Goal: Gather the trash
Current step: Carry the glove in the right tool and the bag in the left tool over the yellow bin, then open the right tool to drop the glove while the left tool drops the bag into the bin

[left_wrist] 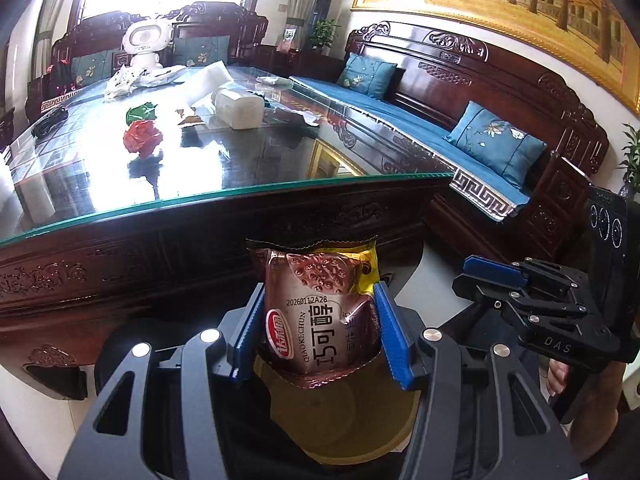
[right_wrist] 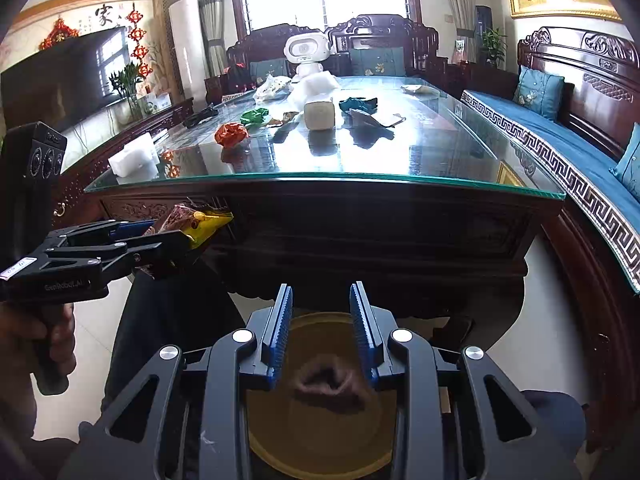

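My left gripper (left_wrist: 320, 292) is shut on a brown and yellow snack wrapper (left_wrist: 320, 320), held upright over a bin with a gold inside (left_wrist: 344, 420). From the right wrist view the same wrapper (right_wrist: 200, 220) sticks out of the left gripper (right_wrist: 160, 236) at the left. My right gripper (right_wrist: 322, 292) stands open with nothing between its blue pads, above the bin (right_wrist: 280, 440). A dark crumpled piece (right_wrist: 328, 384) lies inside the bin. On the glass table lie a red crumpled wrapper (right_wrist: 230, 135), a green one (right_wrist: 254, 116) and a teal one (right_wrist: 358, 103).
The dark carved table (right_wrist: 360, 184) with its glass top stands just beyond the bin. On it are a tissue pack (right_wrist: 319, 115), white foam (right_wrist: 134, 158) and a small white robot toy (right_wrist: 306, 54). A wooden sofa with blue cushions (right_wrist: 560, 136) runs along the right.
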Action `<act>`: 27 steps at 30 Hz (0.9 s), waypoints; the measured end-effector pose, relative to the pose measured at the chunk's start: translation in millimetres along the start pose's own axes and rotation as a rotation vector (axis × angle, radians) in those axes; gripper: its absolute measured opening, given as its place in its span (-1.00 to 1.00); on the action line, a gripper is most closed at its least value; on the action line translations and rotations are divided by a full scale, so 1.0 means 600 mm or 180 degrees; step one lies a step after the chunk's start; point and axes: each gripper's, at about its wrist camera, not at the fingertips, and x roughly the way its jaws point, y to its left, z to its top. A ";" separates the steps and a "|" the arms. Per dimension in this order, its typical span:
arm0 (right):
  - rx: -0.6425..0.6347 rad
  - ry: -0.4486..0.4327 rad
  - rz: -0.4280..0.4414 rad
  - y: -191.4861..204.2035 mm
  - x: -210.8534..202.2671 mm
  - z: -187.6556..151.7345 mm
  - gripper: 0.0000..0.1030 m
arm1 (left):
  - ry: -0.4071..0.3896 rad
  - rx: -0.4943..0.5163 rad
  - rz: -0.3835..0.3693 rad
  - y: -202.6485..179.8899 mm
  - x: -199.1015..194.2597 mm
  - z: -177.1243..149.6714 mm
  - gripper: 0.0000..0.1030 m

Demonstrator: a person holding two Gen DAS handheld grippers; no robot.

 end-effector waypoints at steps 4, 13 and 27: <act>0.0037 -0.0045 -0.0003 -0.006 -0.006 0.002 -0.41 | 0.0028 0.0051 -0.0042 -0.012 0.001 -0.002 0.04; 0.0160 -0.0113 0.0005 -0.022 -0.016 -0.002 -0.37 | 0.0182 0.0238 -0.0184 -0.047 0.015 -0.012 0.04; 0.0286 -0.0201 -0.0034 -0.046 -0.027 0.001 -0.19 | 0.0368 0.0481 -0.0399 -0.095 0.040 -0.027 0.09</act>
